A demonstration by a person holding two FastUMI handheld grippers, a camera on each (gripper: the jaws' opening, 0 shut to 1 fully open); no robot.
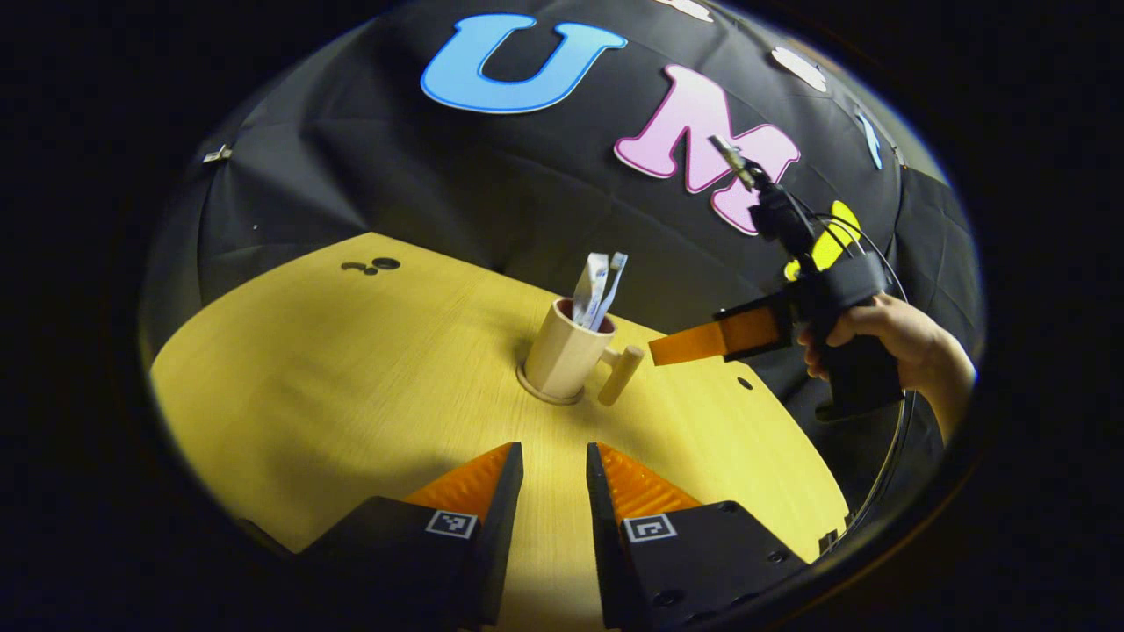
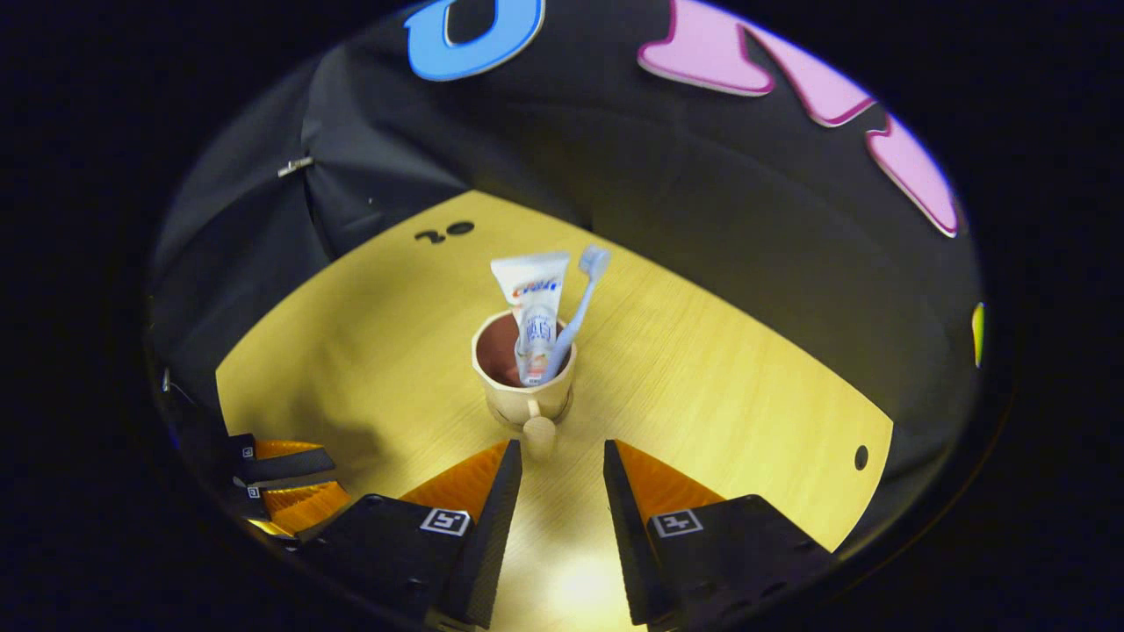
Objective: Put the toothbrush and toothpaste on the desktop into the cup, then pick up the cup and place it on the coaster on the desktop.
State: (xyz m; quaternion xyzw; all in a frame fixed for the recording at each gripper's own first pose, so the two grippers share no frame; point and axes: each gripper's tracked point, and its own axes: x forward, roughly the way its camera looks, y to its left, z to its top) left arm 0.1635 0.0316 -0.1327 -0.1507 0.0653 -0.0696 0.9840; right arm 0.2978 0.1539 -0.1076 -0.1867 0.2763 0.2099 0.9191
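Both fingers of the right gripper [image 2: 562, 456] stand parted and hold nothing, with the cup [image 2: 525, 369] just ahead of their tips and its handle [image 2: 539, 430] pointing back into the gap between them; the left gripper [image 1: 555, 461] is likewise parted and empty, the cup farther out beyond its tips. The cup already appears seated on the coaster [image 1: 549, 392], so the sound move is probably to draw the fingers straight back without brushing the handle. Count: one cup, one coaster, one toothbrush [image 2: 575, 307], one toothpaste [image 2: 534, 307], both standing in the cup.
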